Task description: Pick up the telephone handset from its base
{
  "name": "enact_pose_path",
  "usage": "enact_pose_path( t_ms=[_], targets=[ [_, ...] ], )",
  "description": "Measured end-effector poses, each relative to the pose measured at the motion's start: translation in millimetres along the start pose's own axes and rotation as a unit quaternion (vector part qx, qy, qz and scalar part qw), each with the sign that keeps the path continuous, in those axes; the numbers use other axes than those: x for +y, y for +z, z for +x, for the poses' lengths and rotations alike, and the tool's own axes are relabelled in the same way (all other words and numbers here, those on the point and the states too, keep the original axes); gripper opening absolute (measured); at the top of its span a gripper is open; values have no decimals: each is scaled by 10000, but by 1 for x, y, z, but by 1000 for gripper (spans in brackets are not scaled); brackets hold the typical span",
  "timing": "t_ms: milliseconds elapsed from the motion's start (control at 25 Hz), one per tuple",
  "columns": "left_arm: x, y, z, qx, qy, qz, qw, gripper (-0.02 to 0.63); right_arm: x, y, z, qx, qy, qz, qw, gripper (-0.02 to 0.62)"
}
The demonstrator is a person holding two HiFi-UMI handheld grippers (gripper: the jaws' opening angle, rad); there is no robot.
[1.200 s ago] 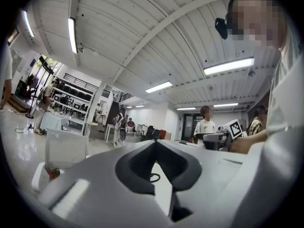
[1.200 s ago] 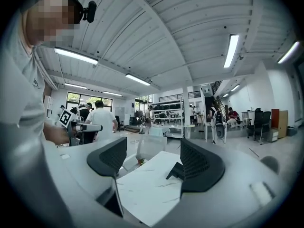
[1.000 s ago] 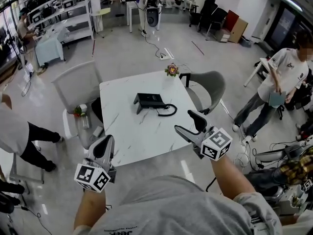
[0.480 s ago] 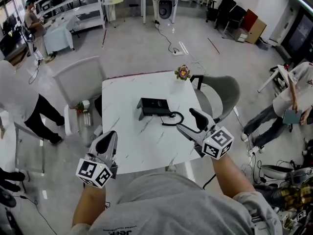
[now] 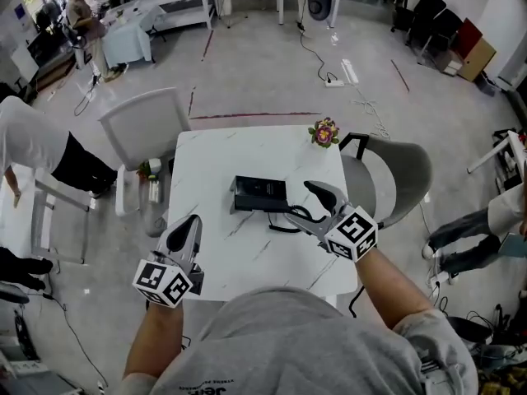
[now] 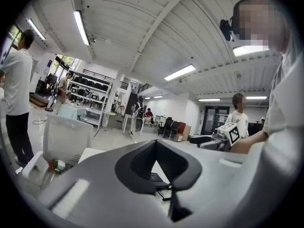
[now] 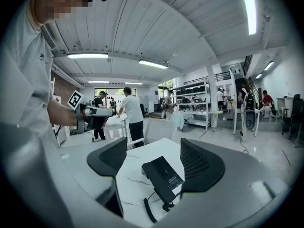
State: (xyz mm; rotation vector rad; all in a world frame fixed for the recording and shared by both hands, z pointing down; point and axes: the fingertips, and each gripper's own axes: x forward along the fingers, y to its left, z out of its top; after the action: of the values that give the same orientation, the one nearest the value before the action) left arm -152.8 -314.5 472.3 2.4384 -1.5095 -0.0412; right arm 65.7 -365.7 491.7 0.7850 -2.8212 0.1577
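Note:
A black telephone (image 5: 259, 194) with its handset resting on the base lies near the middle of the white marble table (image 5: 214, 159). Its coiled cord (image 5: 282, 220) loops off the right end. My right gripper (image 5: 307, 204) hovers open just right of the telephone, above the cord, touching nothing. In the right gripper view the telephone (image 7: 164, 176) shows between and beyond the jaws of that gripper (image 7: 154, 163), with the cord (image 7: 148, 210) below. My left gripper (image 5: 187, 227) stays shut and empty over the table's near-left edge. The left gripper view shows the telephone (image 6: 154, 177) only partly, past the shut pads.
A small flower pot (image 5: 325, 132) stands at the table's far right corner. Grey chairs stand at the left (image 5: 140, 122) and right (image 5: 399, 175); the left one has small items (image 5: 150, 186) on its seat. A person (image 5: 37, 151) stands at far left.
My right gripper has moved left and forward, from off the table's right edge to right beside the telephone. The left gripper has barely moved. The head view has come closer over the table.

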Motion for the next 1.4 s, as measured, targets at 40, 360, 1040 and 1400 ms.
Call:
enact_pose_path(
  t_ms=[40, 360, 1040, 1400],
  targets=[
    [3, -4, 4, 60, 15, 30, 10000, 52, -2, -7, 7, 87, 53, -49, 9999, 331],
    [52, -42, 34, 356, -276, 4, 9990, 52, 4, -65, 72, 894, 69, -613, 9941, 331],
    [93, -127, 72, 819, -692, -169, 9941, 52, 3, -204, 164, 2225, -135, -1777, 9585, 328],
    [94, -150, 76, 905, -801, -220, 9924, 52, -9, -229, 171, 2466, -192, -2202, 9435, 252]
  ],
)
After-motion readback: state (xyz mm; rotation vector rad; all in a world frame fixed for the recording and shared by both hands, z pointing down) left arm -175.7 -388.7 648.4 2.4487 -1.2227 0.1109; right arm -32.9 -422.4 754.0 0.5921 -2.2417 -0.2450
